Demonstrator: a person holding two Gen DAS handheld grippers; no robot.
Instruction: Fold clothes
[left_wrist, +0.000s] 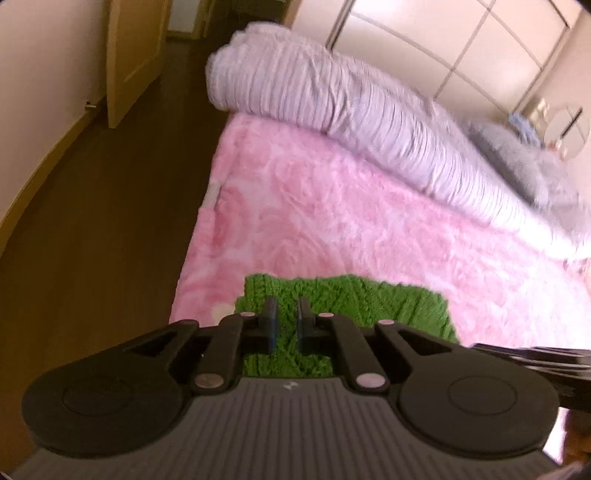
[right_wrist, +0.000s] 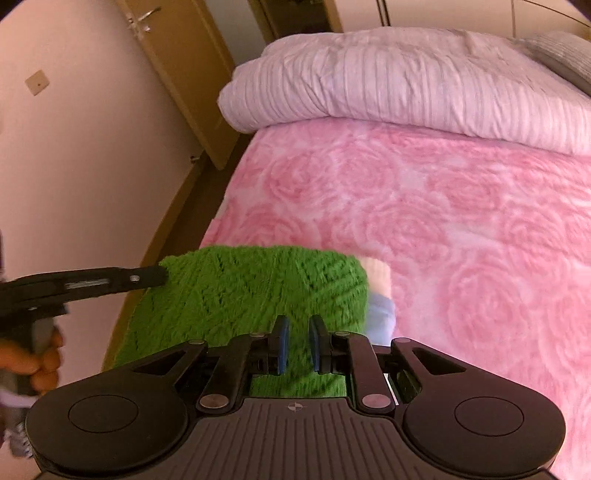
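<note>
The green knitted garment (right_wrist: 251, 291) lies at the near edge of the bed, on the pink blanket (right_wrist: 461, 221) with the rose pattern. In the right wrist view it looks bunched into a rounded heap, and a bit of pale cloth (right_wrist: 380, 295) shows at its right side (I cannot tell what this cloth is).

The right gripper (right_wrist: 297, 345) is just over the near part of the garment. Its blue-padded fingers (right_wrist: 282, 345) stand a little apart, with green knit visible in the narrow gap; whether they really pinch the fabric, I cannot tell.

The left gripper (left_wrist: 287, 325) is also above the garment (left_wrist: 351, 306), its fingers narrowly parted in the same way, and again a grasp cannot be confirmed. In the right wrist view its tip (right_wrist: 147, 276) touches the left edge of the heap.

A folded lilac quilt (left_wrist: 332, 110) lies across the far side of the bed.
</note>
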